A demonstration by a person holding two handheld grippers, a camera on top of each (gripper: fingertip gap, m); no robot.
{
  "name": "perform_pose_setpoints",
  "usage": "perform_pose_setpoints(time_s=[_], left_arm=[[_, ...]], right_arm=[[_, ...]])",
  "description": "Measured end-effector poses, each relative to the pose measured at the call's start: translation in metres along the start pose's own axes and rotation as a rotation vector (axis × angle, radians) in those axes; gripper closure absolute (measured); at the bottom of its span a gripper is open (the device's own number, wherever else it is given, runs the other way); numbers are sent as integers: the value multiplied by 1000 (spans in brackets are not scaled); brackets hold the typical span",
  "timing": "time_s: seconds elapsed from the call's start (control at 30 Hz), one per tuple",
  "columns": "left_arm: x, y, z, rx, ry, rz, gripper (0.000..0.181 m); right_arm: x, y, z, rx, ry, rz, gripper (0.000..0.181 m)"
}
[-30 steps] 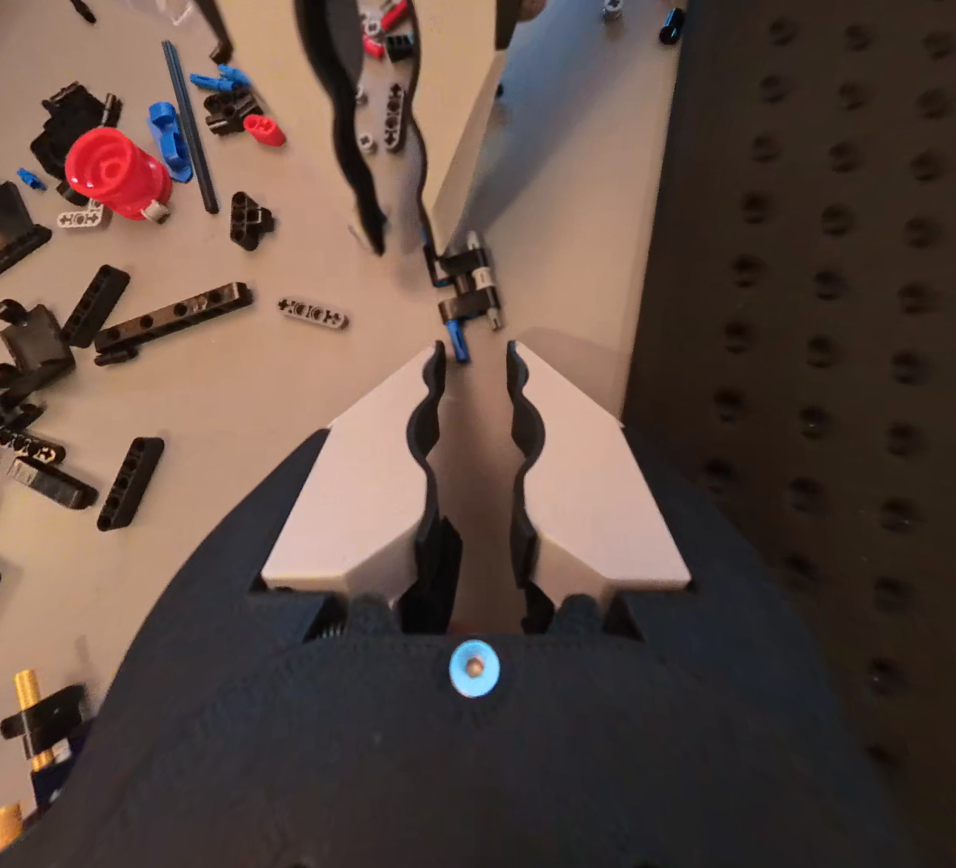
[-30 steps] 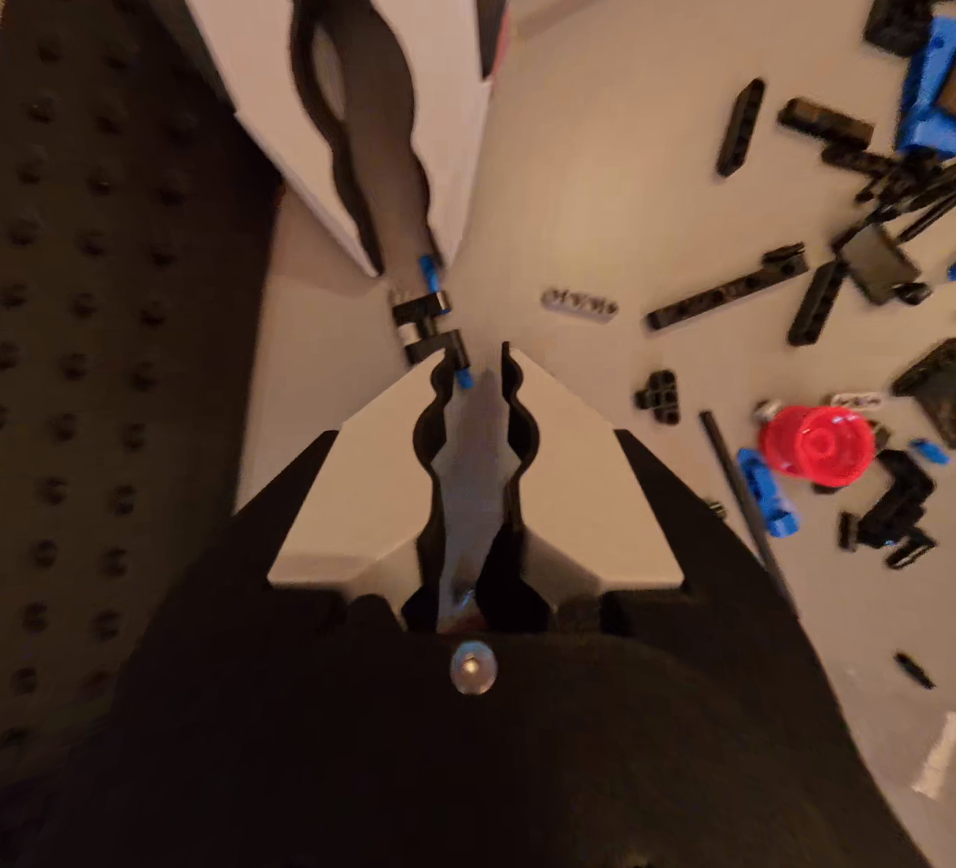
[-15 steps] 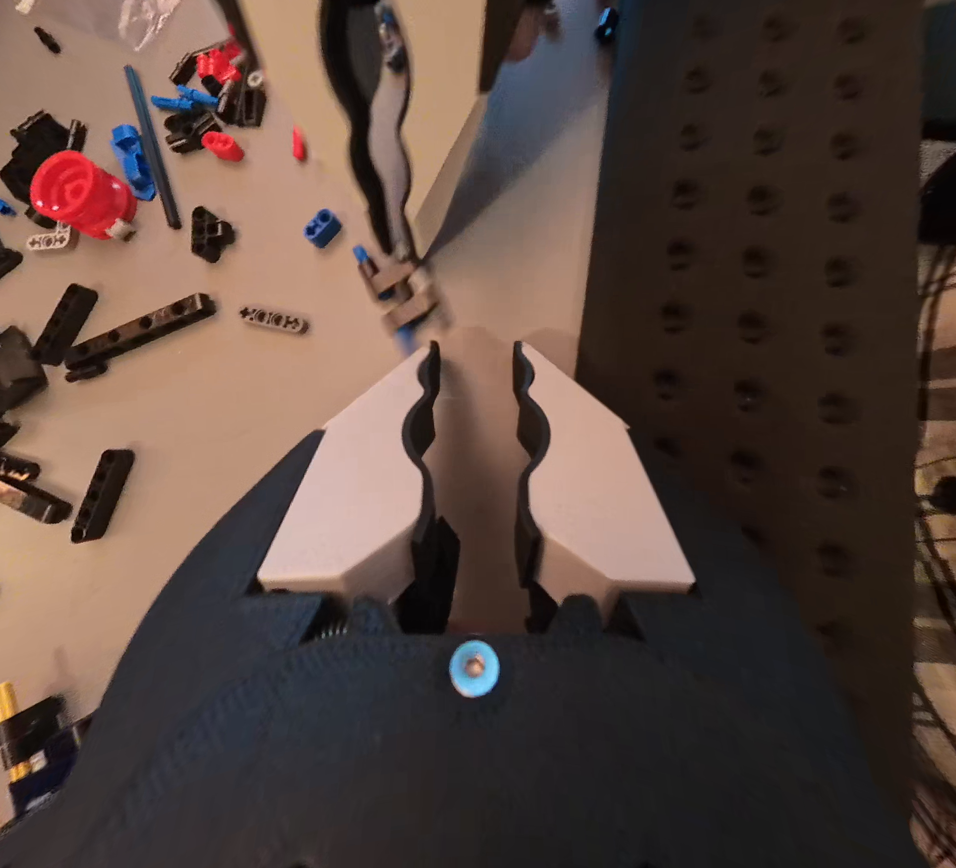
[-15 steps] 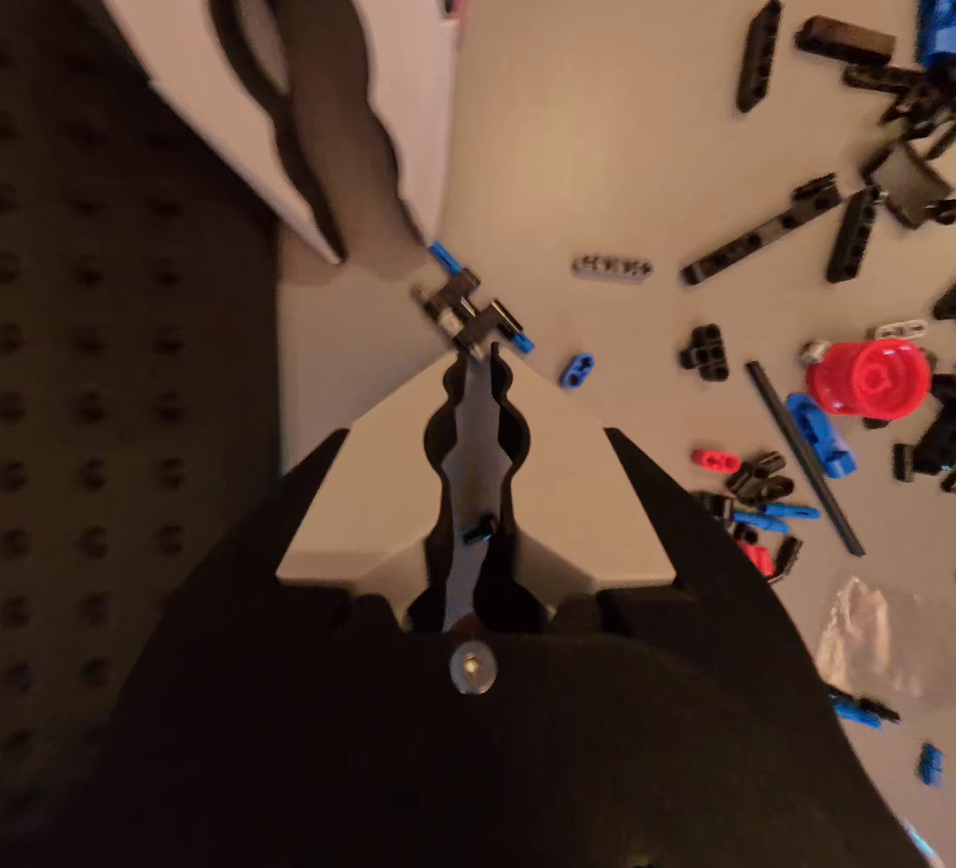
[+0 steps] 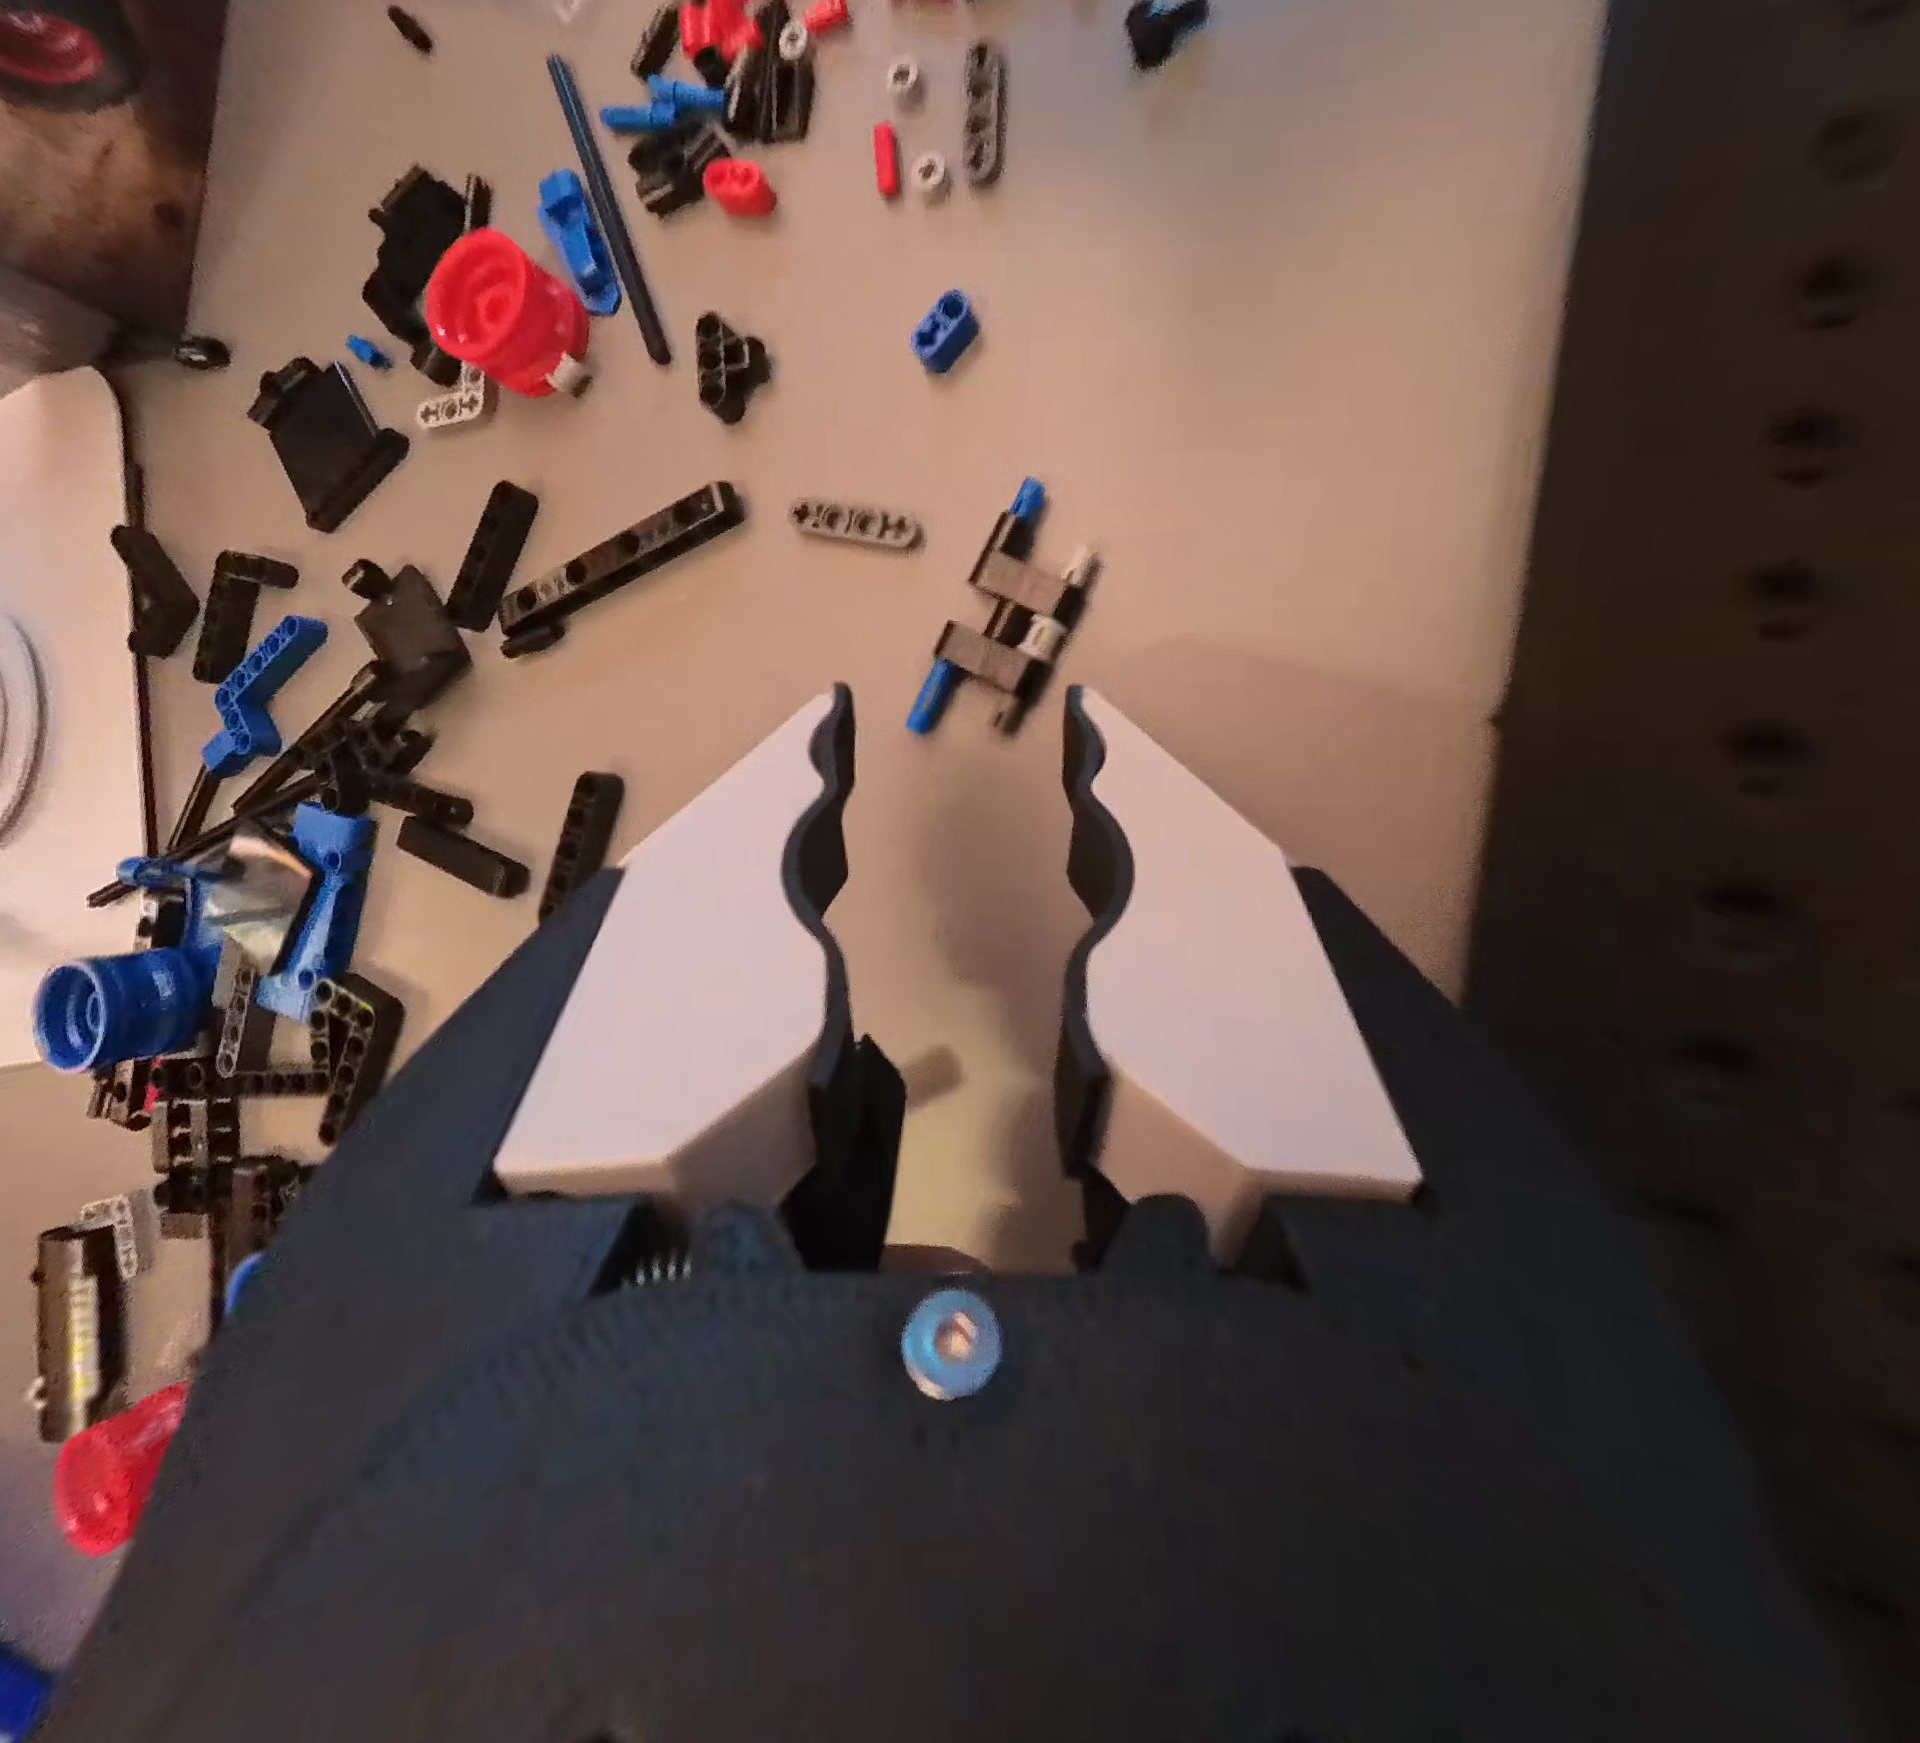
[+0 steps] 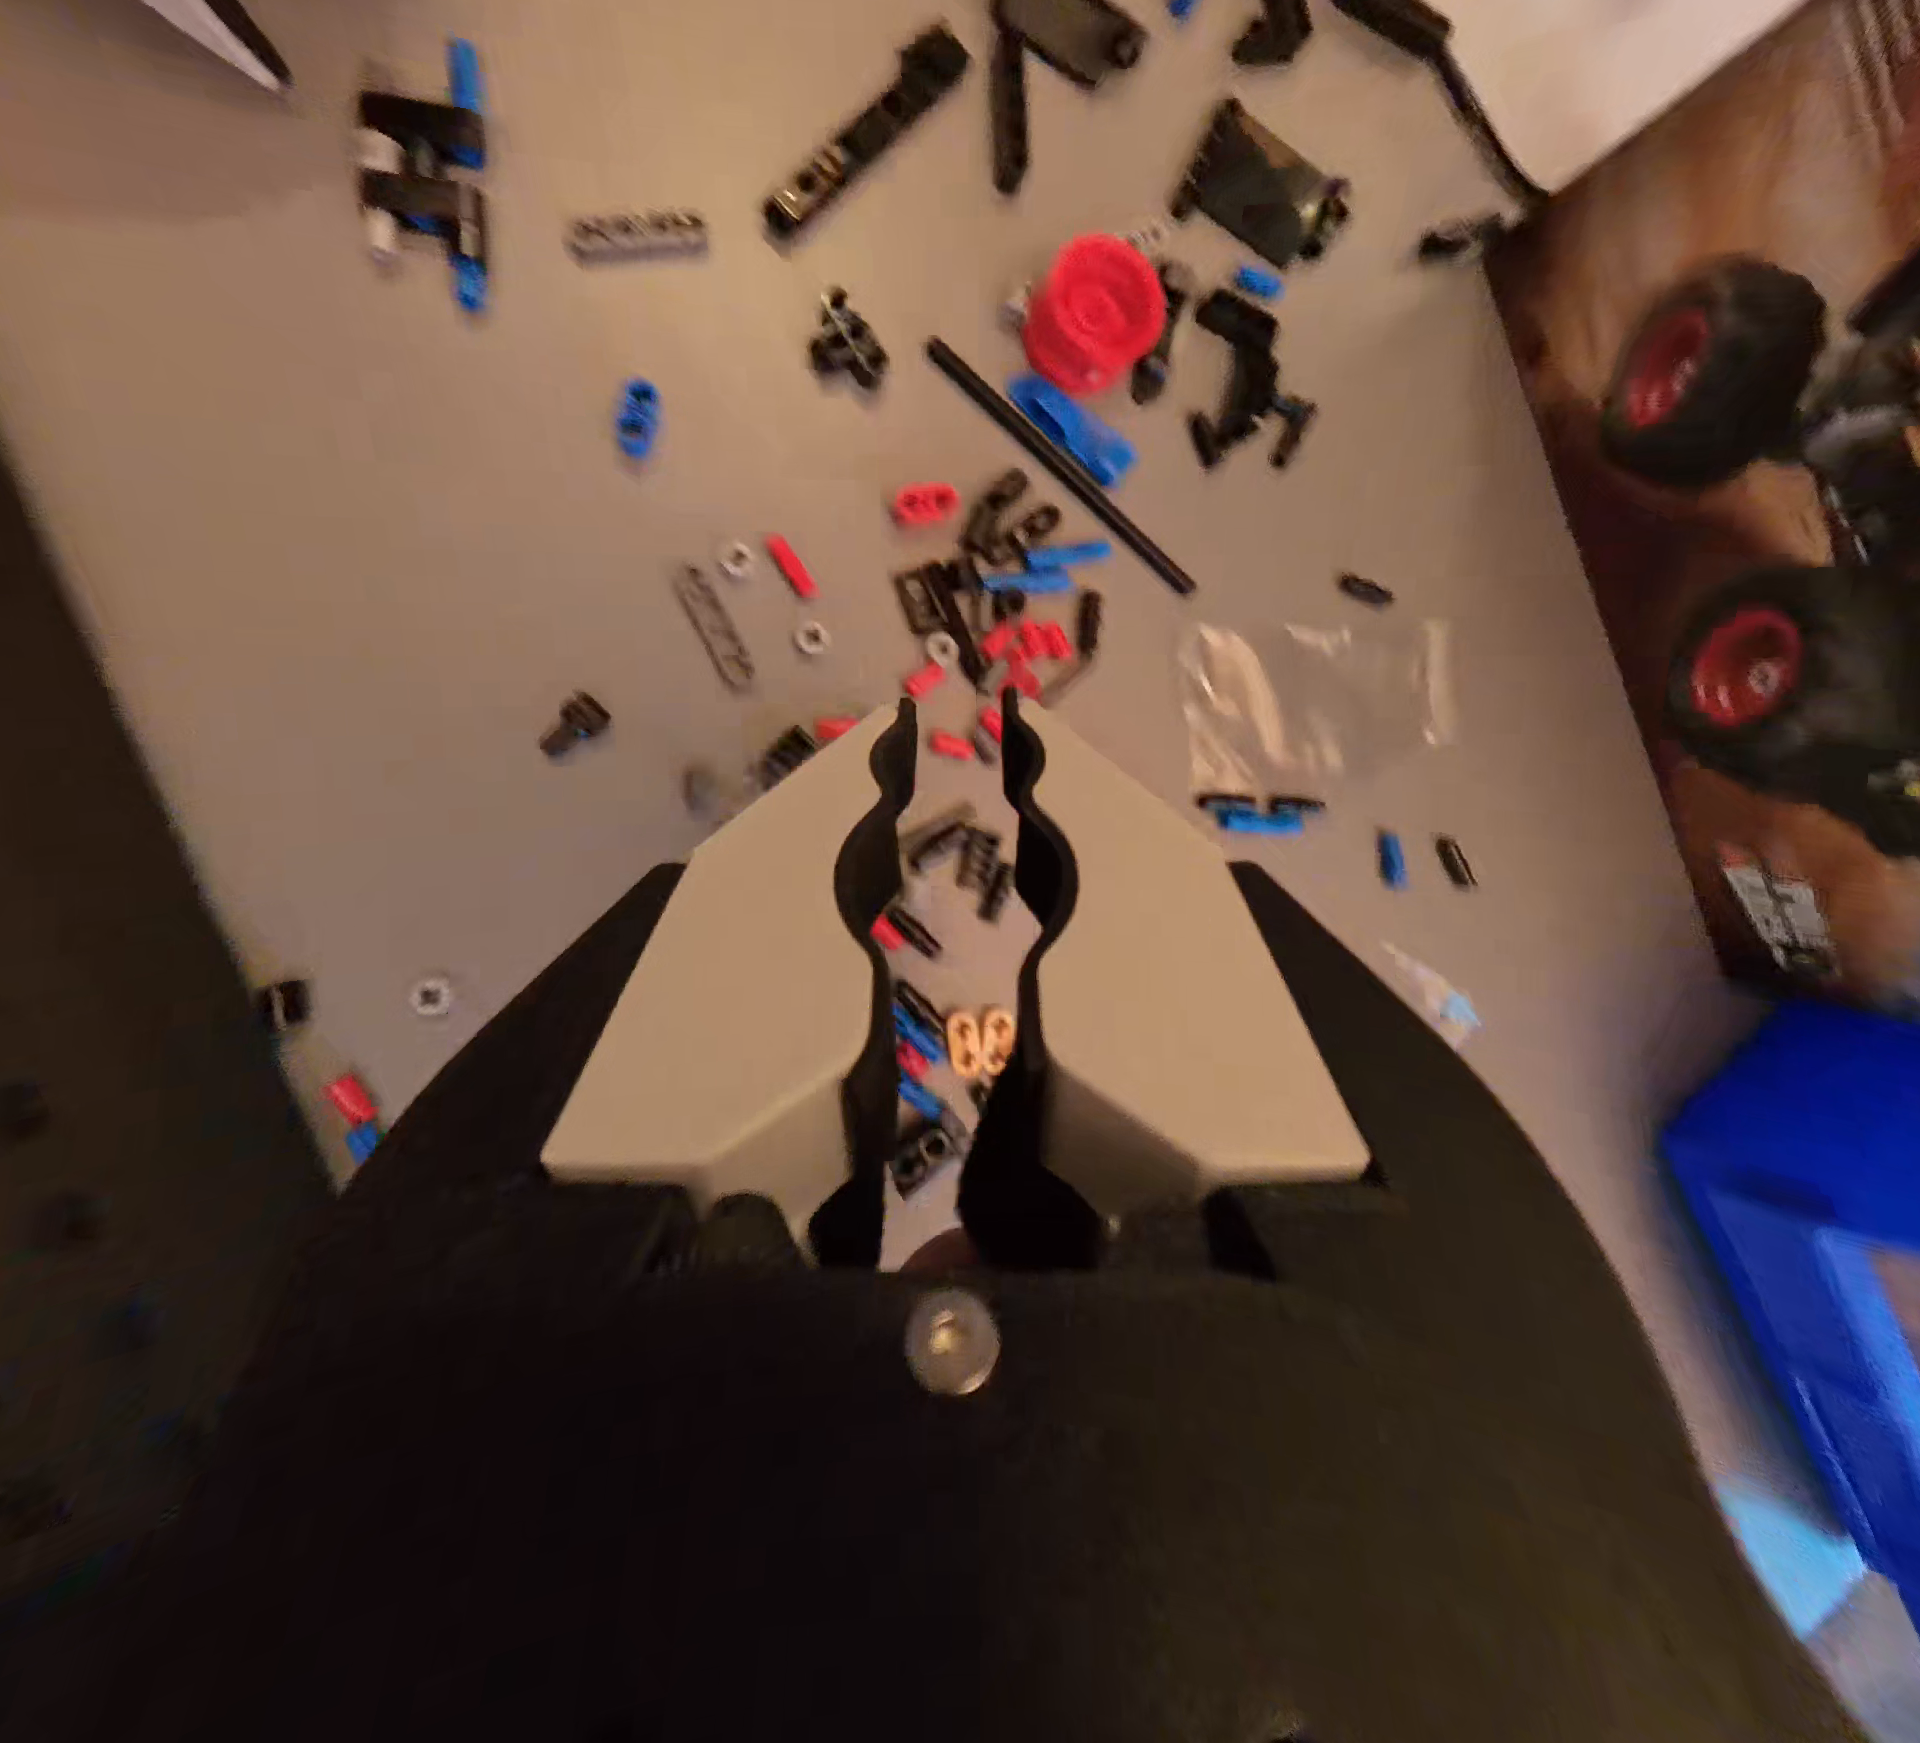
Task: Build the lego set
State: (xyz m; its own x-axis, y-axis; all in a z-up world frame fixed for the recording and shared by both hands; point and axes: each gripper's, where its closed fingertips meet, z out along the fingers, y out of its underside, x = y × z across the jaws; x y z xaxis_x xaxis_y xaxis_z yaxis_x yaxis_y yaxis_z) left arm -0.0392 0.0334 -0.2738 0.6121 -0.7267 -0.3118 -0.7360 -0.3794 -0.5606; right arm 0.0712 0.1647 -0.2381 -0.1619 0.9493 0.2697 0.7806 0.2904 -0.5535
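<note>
Resting assembly: small black-and-blue sub-build (image 5: 1013, 613) lies free on the table (image 5: 1247, 291), centre frame, just ahead of the tips.
Left gripper (image 5: 951, 706): spread wide, empty, likely lined up to take it.
Right gripper (image 6: 954, 706): narrow gap, empty, over the red and black pins (image 6: 997, 644), probably choosing the next piece.

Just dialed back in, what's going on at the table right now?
A lego build is under way, with loose black, blue and red pieces scattered over the table. Neither tool holds anything. The left tool is open just short of a small black-and-blue assembly lying on the table. The right tool hovers with its jaws slightly apart over a cluster of small red and black pins. A red wheel hub sits untouched.
</note>
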Motion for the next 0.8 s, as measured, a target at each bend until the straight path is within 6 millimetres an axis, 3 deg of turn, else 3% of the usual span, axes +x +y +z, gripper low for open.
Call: perform_pose_setpoints(time_s=[0.13,0.47,0.67,0.8], left_arm=[[3,6,8,-58,94,-60,147],[50,-8,0,-16,280,-104,142],[56,-9,-2,-3,273,-68,140],[48,-10,-1,9,233,-58,139]], right_arm=[[7,5,1,23,8,32,169],[16,-3,52,19,-58,35,169],[13,0,65,-5,-139,63,175],[15,-1,65,13,-145,74,177]])
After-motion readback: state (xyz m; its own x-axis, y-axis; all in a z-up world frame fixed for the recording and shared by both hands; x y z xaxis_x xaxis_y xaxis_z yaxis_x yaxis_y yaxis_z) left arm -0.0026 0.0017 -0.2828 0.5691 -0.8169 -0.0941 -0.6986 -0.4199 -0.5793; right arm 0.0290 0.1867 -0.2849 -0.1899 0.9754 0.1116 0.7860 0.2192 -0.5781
